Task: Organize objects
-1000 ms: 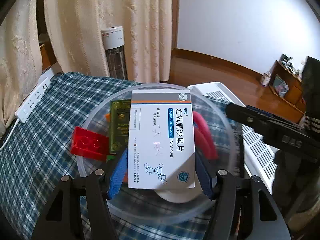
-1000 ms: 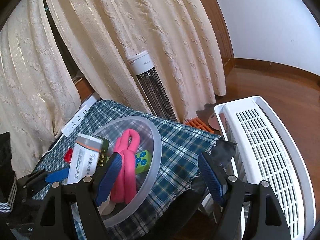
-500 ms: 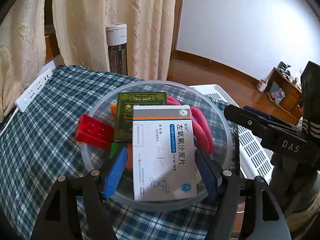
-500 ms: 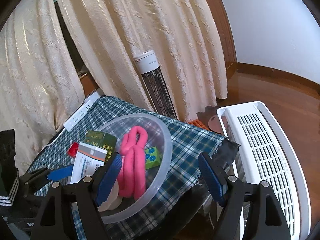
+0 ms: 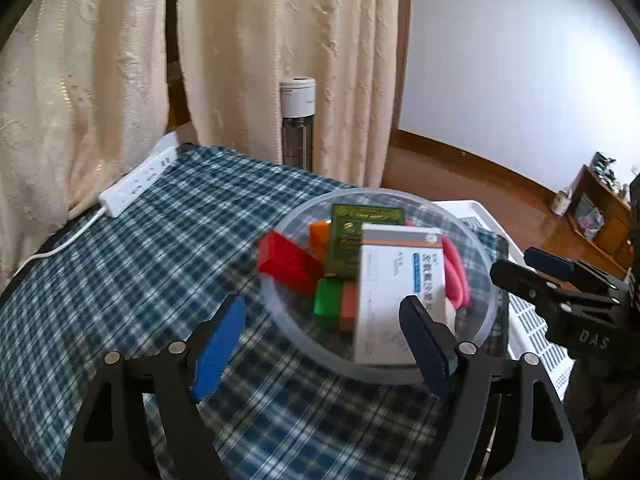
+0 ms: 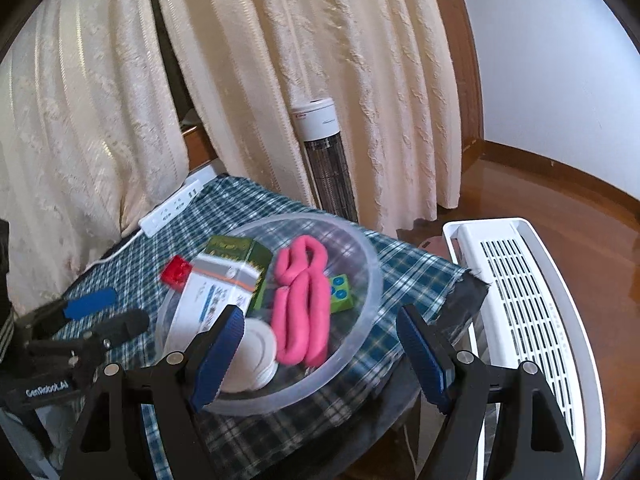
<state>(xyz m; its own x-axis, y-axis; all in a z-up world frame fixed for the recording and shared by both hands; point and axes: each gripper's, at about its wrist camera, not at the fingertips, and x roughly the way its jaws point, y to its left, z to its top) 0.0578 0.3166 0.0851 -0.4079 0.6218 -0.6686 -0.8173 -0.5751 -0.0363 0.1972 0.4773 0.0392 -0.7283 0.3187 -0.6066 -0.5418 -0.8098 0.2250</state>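
A clear plastic bowl (image 5: pixel 384 378) stands on the plaid-covered table. In it lie a white medicine box (image 5: pixel 400 276), a dark green box (image 5: pixel 356 232), a red brick (image 5: pixel 286 260), a green and orange block (image 5: pixel 332 304) and a pink rope (image 5: pixel 456 272). My left gripper (image 5: pixel 322 308) hangs in front of the bowl's left side. Its jaws are opening and hold nothing. The right wrist view shows the bowl (image 6: pixel 372 272), the pink rope (image 6: pixel 300 312), a green cube with blue dots (image 6: pixel 340 292) and a white round thing (image 6: pixel 256 352). My right gripper (image 6: pixel 320 316) is open and empty above the bowl's near rim.
A white power strip (image 5: pixel 140 180) lies at the table's far left edge below cream curtains. A tower heater (image 5: pixel 298 120) stands behind the table. A white slotted basket (image 6: pixel 520 300) sits on the wooden floor right of the table. The cloth's right edge (image 6: pixel 460 280) drops off.
My left gripper let go of the medicine box, which now lies in the bowl. Its jaws widened and it drew back to the left. The right gripper backed away a little.
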